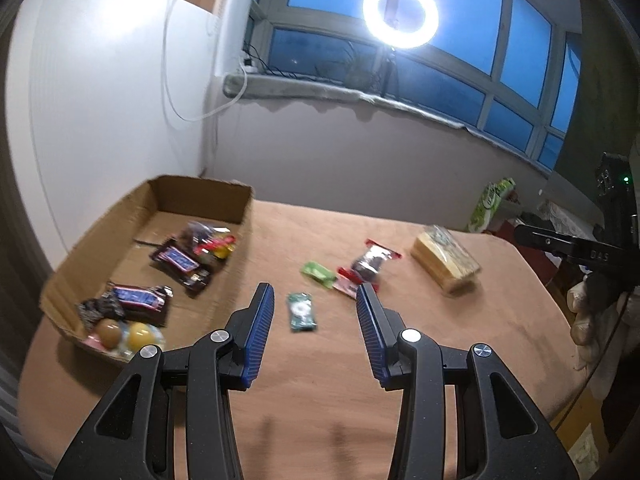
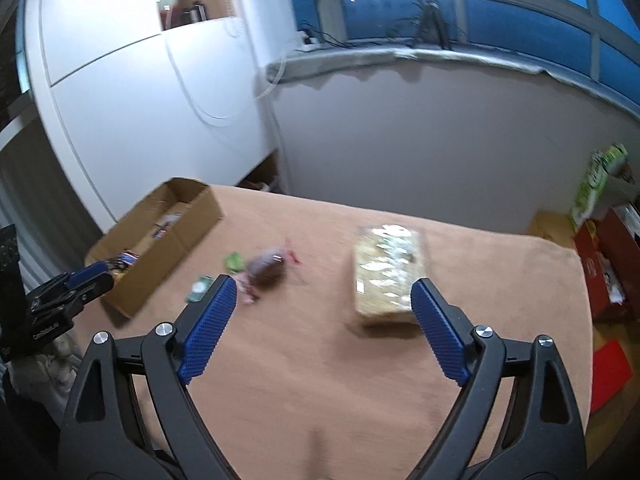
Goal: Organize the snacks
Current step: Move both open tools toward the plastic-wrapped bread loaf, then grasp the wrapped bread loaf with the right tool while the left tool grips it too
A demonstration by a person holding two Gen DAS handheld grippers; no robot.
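Table: a round table under a tan cloth point(image 1: 400, 360) carries everything; the loose snacks lie well apart from the box.
Box: an open brown cardboard box point(image 1: 80, 248) at the table's left edge already holds dark bars and egg-shaped sweets; it looks like the place for the rest.
Biggest loose snack: a clear-wrapped yellow block of biscuits point(image 2: 386, 268) lies just ahead of the right gripper point(image 2: 320, 292), nearer its right finger than its left.
Right jaws: spread wide, nothing between them.
Step, as I judge it: centre the block between the right pads, lower to the cloth, and close across its narrow sides so the wrapper does not slip.
Smaller snacks: a dark round sweet in a red-ended wrapper point(image 1: 370, 264), a light green packet point(image 1: 318, 274) and a dark green packet with a white ring point(image 1: 302, 312) lie between box and block.
Left jaws: the left gripper point(image 1: 316, 294) is partly open and empty; the dark green packet lies just beyond its tips, toward the left finger.
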